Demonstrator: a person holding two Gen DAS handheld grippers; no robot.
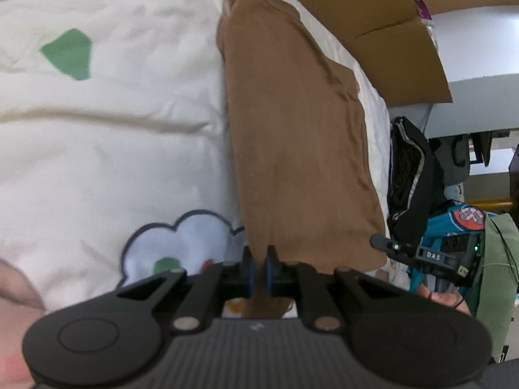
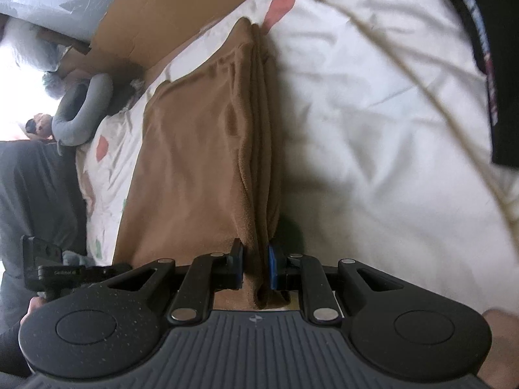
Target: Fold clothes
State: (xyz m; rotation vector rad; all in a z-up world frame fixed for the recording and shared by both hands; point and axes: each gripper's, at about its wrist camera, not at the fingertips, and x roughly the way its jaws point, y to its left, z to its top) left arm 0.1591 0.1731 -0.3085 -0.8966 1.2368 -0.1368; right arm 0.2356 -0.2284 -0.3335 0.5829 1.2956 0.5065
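Observation:
A brown fleece garment (image 1: 292, 129) lies as a long folded strip on a white bedspread (image 1: 113, 129) printed with a green patch and a cloud. My left gripper (image 1: 258, 261) is shut on the garment's near left edge, the cloth pinched between its blue pads. In the right wrist view the same brown garment (image 2: 201, 162) runs away from me, its stacked layers along the right side. My right gripper (image 2: 255, 261) is shut on that thick layered edge. The right gripper's body (image 1: 431, 256) shows at the far right of the left wrist view.
Cardboard boxes (image 1: 373, 16) stand past the bed's far edge. A black bag (image 1: 412, 178) and teal cloth sit off the bed's right side. In the right wrist view a grey neck pillow (image 2: 81, 113) lies at the left and a dark garment (image 2: 493, 64) at the upper right.

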